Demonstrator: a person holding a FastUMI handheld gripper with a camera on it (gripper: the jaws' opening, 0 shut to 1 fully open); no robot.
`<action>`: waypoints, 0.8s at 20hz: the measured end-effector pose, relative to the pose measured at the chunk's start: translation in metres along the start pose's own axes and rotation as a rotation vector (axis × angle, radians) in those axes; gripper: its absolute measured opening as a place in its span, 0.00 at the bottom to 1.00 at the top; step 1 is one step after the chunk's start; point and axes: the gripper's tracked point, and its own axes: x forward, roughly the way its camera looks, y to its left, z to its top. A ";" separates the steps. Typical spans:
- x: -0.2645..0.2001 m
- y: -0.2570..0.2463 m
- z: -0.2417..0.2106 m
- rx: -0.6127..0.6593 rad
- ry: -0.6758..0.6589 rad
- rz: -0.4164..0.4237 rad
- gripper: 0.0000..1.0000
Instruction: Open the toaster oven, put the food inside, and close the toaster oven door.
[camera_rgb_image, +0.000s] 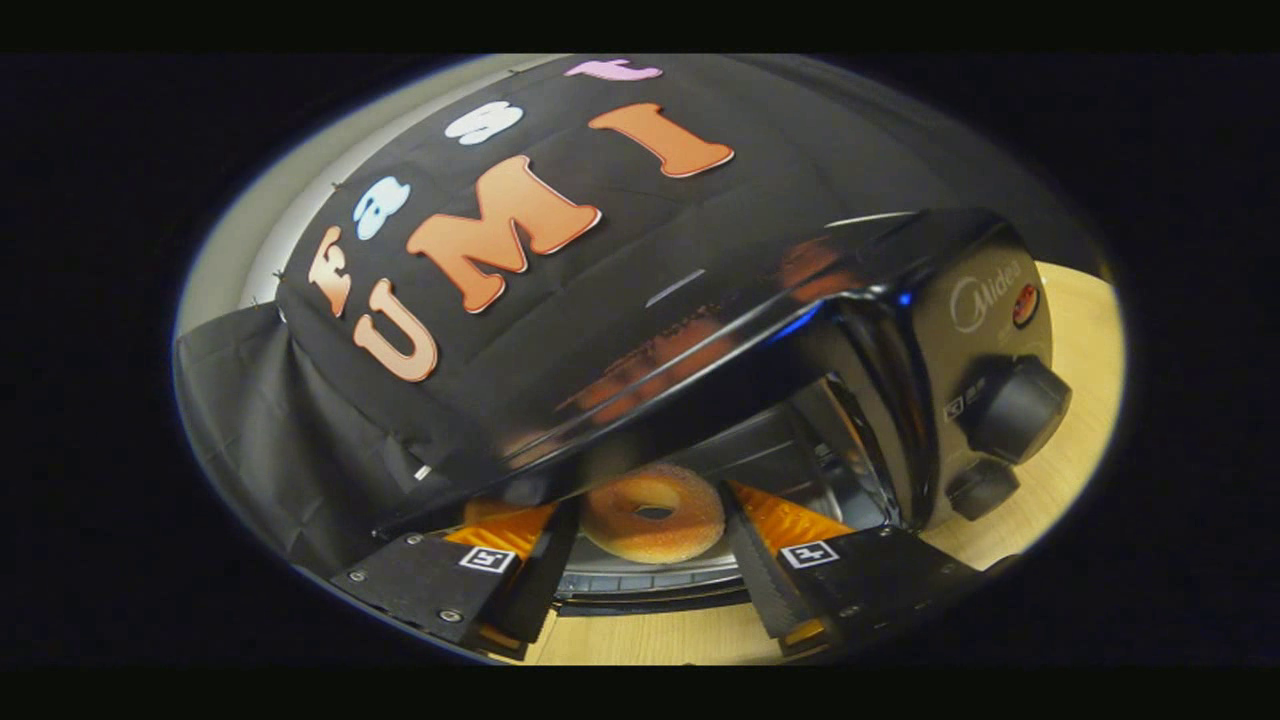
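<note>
2 fingers of the gripper are spread wide apart here, and the donut sits in the gap between them without either pad touching it, so the tongs are open and holding nothing. The donut looks like it's lying on the tray at the mouth of the toaster oven, just ahead of the fingertips, with the shiny cavity behind it. I can't make out the door itself, so no idea how far down it hangs.

My read is the food is basically in, and what's left is backing out and shutting the door. Stuff that could go sideways from here:

- The serrated pads flank the donut pretty closely. Pull back at a slant and 1 of them could snag the edge and drag it toward the front lip, or off onto the wooden table.
- The donut seems near the front of the tray rather than deep inside. If that's right, the closing door might squash it or not latch.
- The whole view is tilted a lot, so the gripper is rolled relative to the oven. Going for the door like that, a finger could clip the black housing or bump the 2 knobs on the control panel.
- Glossy top, lots of reflections, easy to misjudge the edge.
</note>
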 end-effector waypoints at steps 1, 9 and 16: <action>0.000 -0.002 0.002 -0.020 -0.009 -0.009 0.82; -0.014 -0.001 0.020 -0.295 -0.127 -0.041 0.93; -0.050 0.009 0.013 -0.387 -0.082 -0.016 0.97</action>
